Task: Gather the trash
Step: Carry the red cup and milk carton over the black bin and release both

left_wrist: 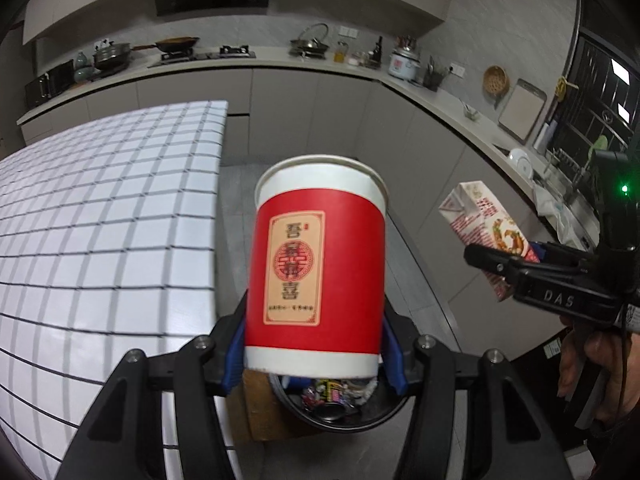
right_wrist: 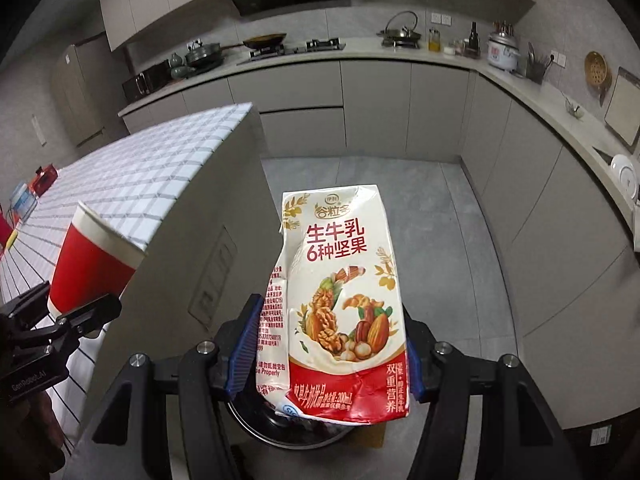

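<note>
A kitchen is seen from 2 gripper-mounted cameras, and each gripper carries 1 piece of trash above a dark round bin on the floor. In the left wrist view, a red paper cup (left_wrist: 318,268) with a white rim and a beige label is clamped low on its wall between the blue pads (left_wrist: 234,356) of the left gripper (left_wrist: 316,360); the cup is held nearly upright, mouth away from the camera, its base tilted slightly toward the lens. Directly beneath the cup's base the black bin (left_wrist: 340,408) is seen, with coloured wrappers already lying inside, so the cup appears to be held there in order to be dropped in. A table covered in a white cloth with a dark grid (left_wrist: 108,224) fills the left of this view, its near corner just beside the cup. At the right edge, the right gripper (left_wrist: 516,264) is seen side-on in a person's hand (left_wrist: 600,360), closed on a crumpled milk carton (left_wrist: 488,224). In the right wrist view that same carton (right_wrist: 340,300), white and red with pictured nuts, is pinched near its bottom between the right gripper's (right_wrist: 332,352) blue pads, upright and dented. Under it a dark round rim (right_wrist: 280,432) is partly visible, probably the same bin, though most of it is hidden by the carton. The grid-clothed table (right_wrist: 152,184) lies to the left, and the cup (right_wrist: 92,264) is seen beside that table's edge. Both items seem positioned for release into the bin.
</note>
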`<state>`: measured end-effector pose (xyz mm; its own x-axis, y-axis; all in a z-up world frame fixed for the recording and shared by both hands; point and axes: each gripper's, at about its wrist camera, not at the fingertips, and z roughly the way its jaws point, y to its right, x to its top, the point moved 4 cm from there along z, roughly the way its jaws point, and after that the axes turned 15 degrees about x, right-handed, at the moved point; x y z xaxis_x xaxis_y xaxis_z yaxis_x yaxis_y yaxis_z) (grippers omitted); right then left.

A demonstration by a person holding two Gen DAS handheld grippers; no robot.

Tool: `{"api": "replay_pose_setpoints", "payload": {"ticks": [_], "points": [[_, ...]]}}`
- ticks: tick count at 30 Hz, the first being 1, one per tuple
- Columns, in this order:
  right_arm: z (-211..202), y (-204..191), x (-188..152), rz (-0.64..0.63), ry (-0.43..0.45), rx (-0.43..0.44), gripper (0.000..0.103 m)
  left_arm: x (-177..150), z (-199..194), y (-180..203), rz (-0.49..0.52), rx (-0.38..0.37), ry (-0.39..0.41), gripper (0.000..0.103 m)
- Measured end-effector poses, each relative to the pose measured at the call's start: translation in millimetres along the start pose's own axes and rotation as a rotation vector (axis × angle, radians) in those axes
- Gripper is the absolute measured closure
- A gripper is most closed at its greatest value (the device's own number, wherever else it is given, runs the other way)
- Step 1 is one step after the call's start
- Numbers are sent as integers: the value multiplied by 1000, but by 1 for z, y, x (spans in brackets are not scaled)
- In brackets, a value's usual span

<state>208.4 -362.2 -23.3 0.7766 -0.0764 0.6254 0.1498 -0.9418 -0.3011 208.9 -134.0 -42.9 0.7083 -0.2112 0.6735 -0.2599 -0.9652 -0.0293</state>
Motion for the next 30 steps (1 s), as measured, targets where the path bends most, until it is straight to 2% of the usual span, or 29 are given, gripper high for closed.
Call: {"api": "replay_pose_setpoints", "payload": {"ticks": [4, 8, 18, 30], "points": [[6, 12, -18, -2, -29, 11, 41, -15, 10, 20, 11, -4, -30, 46], [21, 23, -38, -1, -82, 21, 41, -33, 28, 34, 1, -9, -97, 46], [60, 48, -81, -41, -199, 41, 41, -62, 53, 44, -23, -26, -183, 46], [125, 25, -110, -218, -338, 102, 41, -88, 84, 53, -23, -13, -272, 46]]}}
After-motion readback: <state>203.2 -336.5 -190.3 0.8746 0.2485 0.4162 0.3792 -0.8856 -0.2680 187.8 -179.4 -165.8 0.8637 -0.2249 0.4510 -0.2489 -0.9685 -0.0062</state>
